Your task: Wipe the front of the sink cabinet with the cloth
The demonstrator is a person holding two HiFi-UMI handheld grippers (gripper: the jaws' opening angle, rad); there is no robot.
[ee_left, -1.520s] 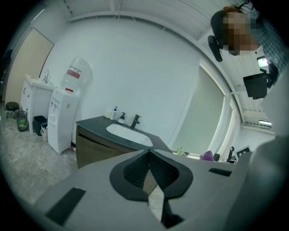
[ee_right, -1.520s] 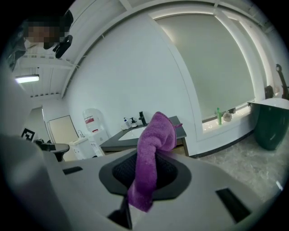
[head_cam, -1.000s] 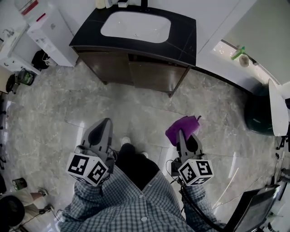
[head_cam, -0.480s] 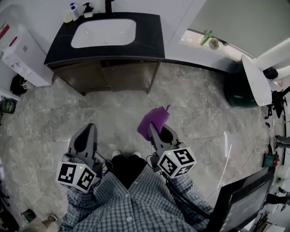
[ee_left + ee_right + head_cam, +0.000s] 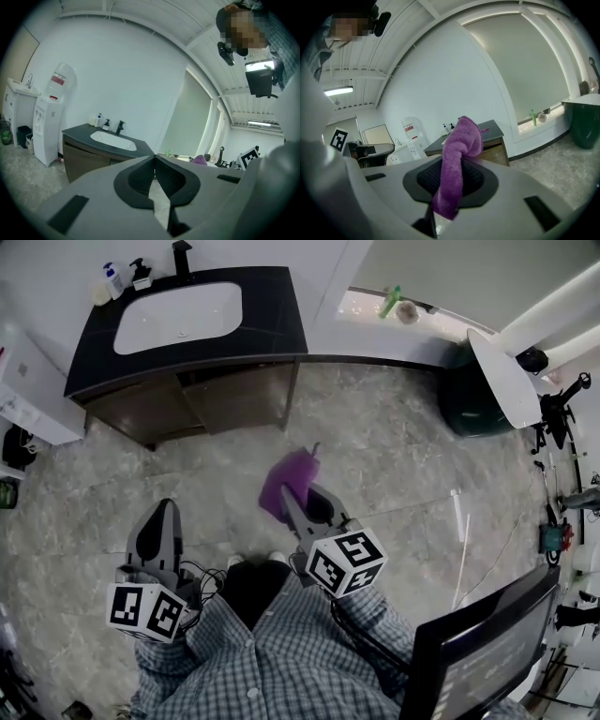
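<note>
The sink cabinet [image 5: 211,399] has a dark brown wooden front under a black top with a white basin [image 5: 178,317]; it stands at the upper left of the head view and shows again as the cabinet [image 5: 79,161] in the left gripper view. My right gripper [image 5: 291,495] is shut on a purple cloth [image 5: 288,482], which droops over its jaws as the cloth [image 5: 457,161]. It hovers over the floor, well short of the cabinet. My left gripper [image 5: 161,512] is shut and holds nothing, lower left of the cabinet.
Soap bottles [image 5: 114,279] and a black tap [image 5: 180,257] stand on the countertop. A white water dispenser [image 5: 50,119] is left of the cabinet. A dark green bin [image 5: 483,395] sits at the right, a monitor [image 5: 478,652] at lower right. The floor [image 5: 403,474] is marbled tile.
The head view has swung right, so the cabinet has slid to the upper left. My right gripper with the cloth has drifted left and nearer the middle; the left gripper has dropped slightly.
</note>
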